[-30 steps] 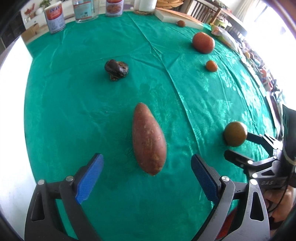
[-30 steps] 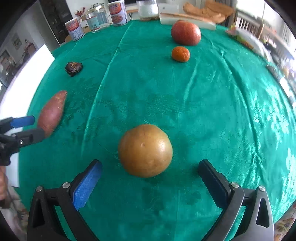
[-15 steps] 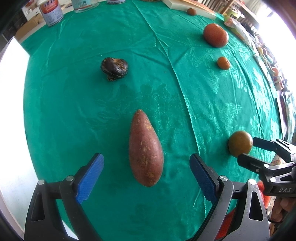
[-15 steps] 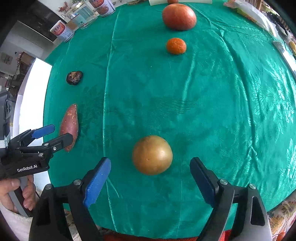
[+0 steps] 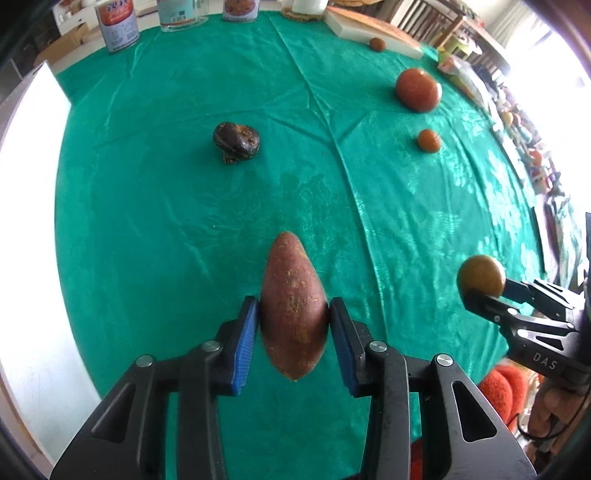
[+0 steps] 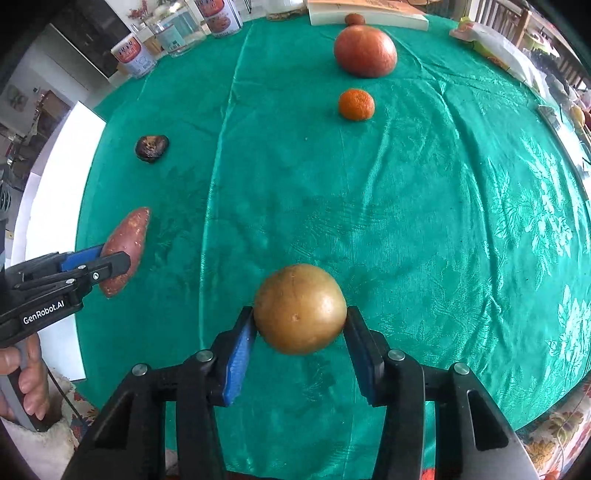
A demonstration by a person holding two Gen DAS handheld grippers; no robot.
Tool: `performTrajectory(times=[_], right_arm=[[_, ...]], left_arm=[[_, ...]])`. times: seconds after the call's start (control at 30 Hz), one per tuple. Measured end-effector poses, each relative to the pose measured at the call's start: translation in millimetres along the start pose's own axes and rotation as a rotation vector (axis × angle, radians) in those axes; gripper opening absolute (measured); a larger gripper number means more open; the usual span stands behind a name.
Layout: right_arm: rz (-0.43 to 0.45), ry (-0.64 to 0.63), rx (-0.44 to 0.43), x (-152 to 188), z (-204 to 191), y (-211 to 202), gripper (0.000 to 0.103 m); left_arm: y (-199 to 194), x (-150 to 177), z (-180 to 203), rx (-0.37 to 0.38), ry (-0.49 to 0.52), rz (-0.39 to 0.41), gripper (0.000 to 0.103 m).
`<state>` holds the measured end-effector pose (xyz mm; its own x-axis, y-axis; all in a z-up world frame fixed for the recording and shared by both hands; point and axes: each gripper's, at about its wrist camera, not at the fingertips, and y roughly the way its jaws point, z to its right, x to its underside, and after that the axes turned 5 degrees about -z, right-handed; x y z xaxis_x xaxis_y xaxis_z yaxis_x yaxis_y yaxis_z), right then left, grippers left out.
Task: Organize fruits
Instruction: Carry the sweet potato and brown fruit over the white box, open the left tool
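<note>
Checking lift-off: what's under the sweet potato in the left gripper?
Only green tablecloth shows around the sweet potato, pinched in the closing left gripper. Directly beneath is hidden.

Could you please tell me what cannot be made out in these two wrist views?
- Left wrist view: labels of the cans are cut off by the top edge.
- Left wrist view: clutter past the green cloth's right edge is overexposed and too small.
- Right wrist view: the sweet potato's near end is hidden behind the left gripper.
- Right wrist view: the small fruit is half hidden behind the large red fruit.
</note>
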<state>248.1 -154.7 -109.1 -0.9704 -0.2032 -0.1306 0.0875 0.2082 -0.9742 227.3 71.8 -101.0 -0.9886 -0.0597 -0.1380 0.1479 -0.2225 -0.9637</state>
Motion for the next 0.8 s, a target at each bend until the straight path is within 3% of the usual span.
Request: performTrajectory(times=[0.17, 0.27, 0.43, 0.57, 0.67, 0.8], right_arm=[[0.123, -0.099, -0.09, -6, -45, -71, 0.048], [0.191, -0.166, -0.164, -17, -97, -101, 0.048], [0.218, -0.312, -0.282, -19, -195, -126, 0.048], [0.154, -0.442, -0.344, -8, -277, -108, 0.048], [0.087, -0.527, -0.345, 0, -334, -79, 0.048], [0.004, -0.619, -0.284, 6, -399, -26, 0.048]], left_arm=[[-102, 29, -23, 0.11, 0.002, 0.176, 0.039], [-164, 43, -53, 0.143, -0.032, 0.281, 0.039], [-234, 70, -114, 0.075, -0.101, 0.424, 0.039], [-236, 90, -175, -0.023, -0.199, 0.425, 0.039], [-207, 98, -221, -0.071, -0.287, 0.363, 0.039], [-152, 107, -274, -0.088, -0.408, 0.262, 0.039]])
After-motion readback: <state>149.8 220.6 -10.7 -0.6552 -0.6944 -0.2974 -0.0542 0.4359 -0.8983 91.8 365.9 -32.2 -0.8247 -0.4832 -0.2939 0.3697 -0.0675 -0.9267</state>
